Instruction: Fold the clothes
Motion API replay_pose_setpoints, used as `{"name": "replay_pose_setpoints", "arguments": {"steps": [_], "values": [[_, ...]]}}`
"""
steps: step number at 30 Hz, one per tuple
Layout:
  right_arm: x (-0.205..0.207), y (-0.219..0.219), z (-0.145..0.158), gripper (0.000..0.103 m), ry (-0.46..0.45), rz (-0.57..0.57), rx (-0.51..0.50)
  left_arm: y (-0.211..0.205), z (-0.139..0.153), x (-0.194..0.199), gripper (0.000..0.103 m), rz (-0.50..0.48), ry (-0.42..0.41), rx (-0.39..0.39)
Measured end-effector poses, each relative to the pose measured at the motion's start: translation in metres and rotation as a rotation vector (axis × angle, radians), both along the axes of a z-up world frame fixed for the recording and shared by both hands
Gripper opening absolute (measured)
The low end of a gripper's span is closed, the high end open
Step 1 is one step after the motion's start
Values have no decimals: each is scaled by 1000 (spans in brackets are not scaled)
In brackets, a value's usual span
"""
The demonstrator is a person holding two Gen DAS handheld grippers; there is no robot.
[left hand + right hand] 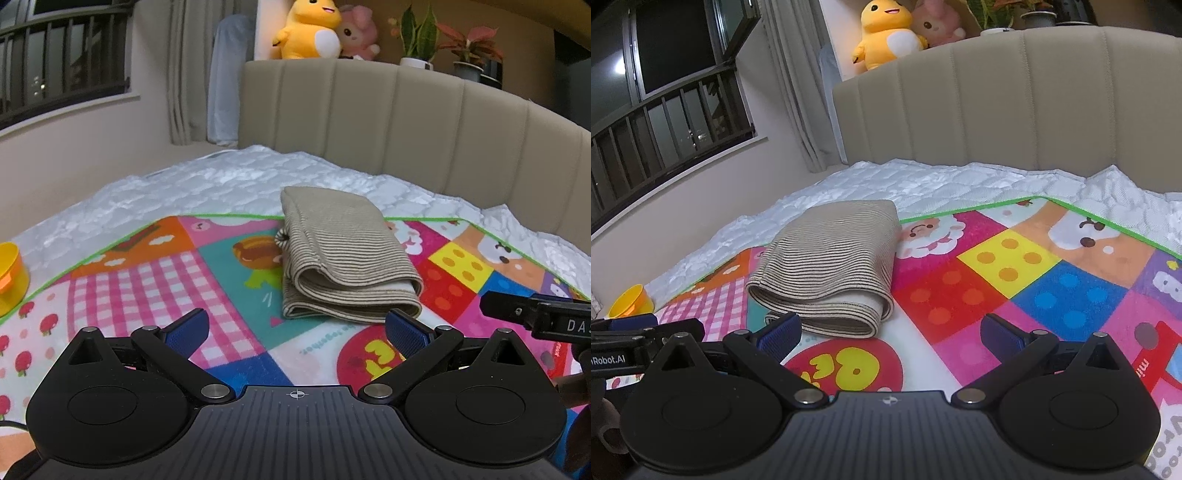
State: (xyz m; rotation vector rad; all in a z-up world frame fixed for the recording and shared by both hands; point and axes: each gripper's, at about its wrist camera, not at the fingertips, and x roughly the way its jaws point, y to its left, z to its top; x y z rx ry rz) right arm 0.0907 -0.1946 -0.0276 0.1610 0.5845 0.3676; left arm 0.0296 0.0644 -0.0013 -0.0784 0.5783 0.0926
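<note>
A beige striped garment (pixel 340 254) lies folded into a thick rectangle on the colourful play mat (pixel 184 266), its far end over the mat's green edge. It also shows in the right wrist view (pixel 831 266). My left gripper (pixel 297 328) is open and empty, just short of the garment's near folded edge. My right gripper (pixel 890 334) is open and empty, to the right of the garment's near end above the mat (pixel 1015 280). The right gripper's body shows at the right edge of the left wrist view (pixel 539 314).
A yellow cup (pixel 11 273) stands at the mat's left edge, also in the right wrist view (pixel 629 301). The white quilted mattress (pixel 221 184) runs to a beige padded headboard (pixel 406 122). Plush toys (pixel 310 29) and potted plants (pixel 417 37) sit on the ledge behind. A window wall is to the left.
</note>
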Motion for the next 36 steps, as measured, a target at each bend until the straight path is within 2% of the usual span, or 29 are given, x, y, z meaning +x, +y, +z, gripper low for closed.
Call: {"name": "replay_pose_setpoints", "arguments": {"steps": [36], "values": [[-2, 5, 1, 103, -1, 15, -11, -3, 2, -2, 103, 5, -9, 10]]}}
